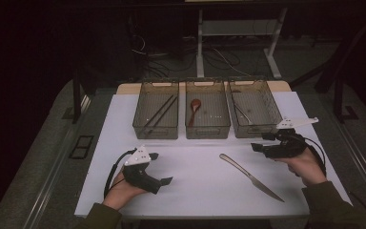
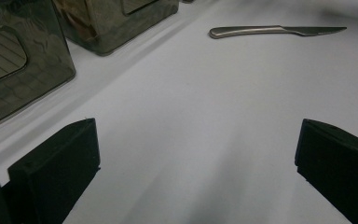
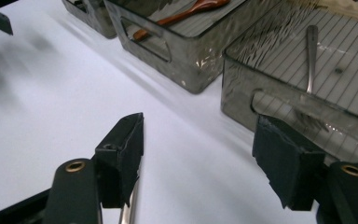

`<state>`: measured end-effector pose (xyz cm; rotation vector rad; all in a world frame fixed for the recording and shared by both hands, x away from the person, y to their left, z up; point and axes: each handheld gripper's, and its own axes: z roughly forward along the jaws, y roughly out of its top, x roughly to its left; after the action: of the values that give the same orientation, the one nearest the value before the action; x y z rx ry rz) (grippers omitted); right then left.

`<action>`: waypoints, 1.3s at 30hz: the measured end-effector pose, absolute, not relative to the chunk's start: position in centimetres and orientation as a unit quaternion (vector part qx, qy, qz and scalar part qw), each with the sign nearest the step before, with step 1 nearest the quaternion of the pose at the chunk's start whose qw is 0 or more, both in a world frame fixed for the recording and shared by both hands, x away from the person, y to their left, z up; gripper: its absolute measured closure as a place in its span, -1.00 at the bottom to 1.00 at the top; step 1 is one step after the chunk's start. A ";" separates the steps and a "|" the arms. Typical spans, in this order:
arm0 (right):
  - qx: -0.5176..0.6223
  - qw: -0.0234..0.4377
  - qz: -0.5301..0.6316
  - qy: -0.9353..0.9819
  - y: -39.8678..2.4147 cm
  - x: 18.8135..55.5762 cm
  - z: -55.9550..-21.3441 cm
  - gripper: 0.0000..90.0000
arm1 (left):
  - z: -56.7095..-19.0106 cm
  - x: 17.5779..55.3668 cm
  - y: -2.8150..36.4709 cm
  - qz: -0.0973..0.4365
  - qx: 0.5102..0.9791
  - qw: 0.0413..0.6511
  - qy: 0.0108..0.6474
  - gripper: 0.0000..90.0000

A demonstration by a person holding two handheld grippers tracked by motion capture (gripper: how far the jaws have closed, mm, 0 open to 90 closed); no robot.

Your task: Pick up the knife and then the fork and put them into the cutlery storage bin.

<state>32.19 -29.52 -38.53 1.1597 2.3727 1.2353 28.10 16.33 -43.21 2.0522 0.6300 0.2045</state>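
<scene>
A silver table knife (image 1: 252, 177) lies slantwise on the white table (image 1: 200, 191), its handle toward the bins; it also lies across the top of the left gripper view (image 2: 275, 31). My left gripper (image 1: 161, 168) rests low at the left, jaws wide apart and empty (image 2: 196, 154). My right gripper (image 1: 261, 141) hovers just before the right-hand bin, up and right of the knife's handle. Its jaws stand apart with nothing between them (image 3: 200, 154). A strip of shiny metal (image 3: 128, 209) shows under its left jaw.
Three clear bins stand in a row at the back. The left bin (image 1: 155, 129) holds dark chopsticks (image 1: 161, 112), the middle bin (image 1: 208, 129) a brown spoon (image 1: 194, 109), and the right bin (image 1: 262, 125) a metal utensil (image 3: 311, 51). The table drops off at both sides.
</scene>
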 end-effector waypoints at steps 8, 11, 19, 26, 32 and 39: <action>0.387 0.097 0.394 0.828 -29.1 31.0 -39.2 -0.26 | -43.2 28.0 16.3 0.083 0.838 0.474 0.257 -1.00; 0.386 0.092 0.384 0.834 -28.9 30.8 -39.3 -0.22 | -43.2 28.0 16.2 0.083 0.838 0.474 0.257 -1.00; 0.391 0.065 0.329 0.857 -27.9 30.6 -39.3 -0.16 | -43.1 28.0 16.2 0.083 0.837 0.476 0.256 -1.00; 0.372 0.046 0.280 0.884 -26.6 30.5 -39.7 -0.04 | -43.2 28.0 16.2 0.082 0.838 0.476 0.255 -1.00; 0.371 0.019 0.243 0.896 -25.7 30.9 -39.9 0.05 | -43.2 28.0 16.2 0.081 0.838 0.475 0.257 -1.00; 0.367 0.009 0.197 0.909 -24.0 31.3 -40.2 0.19 | -43.2 28.0 16.2 0.081 0.838 0.474 0.256 -1.00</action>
<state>31.33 -23.96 -40.20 1.1470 2.8398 0.6167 27.98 16.16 -43.19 2.0510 0.6268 0.1987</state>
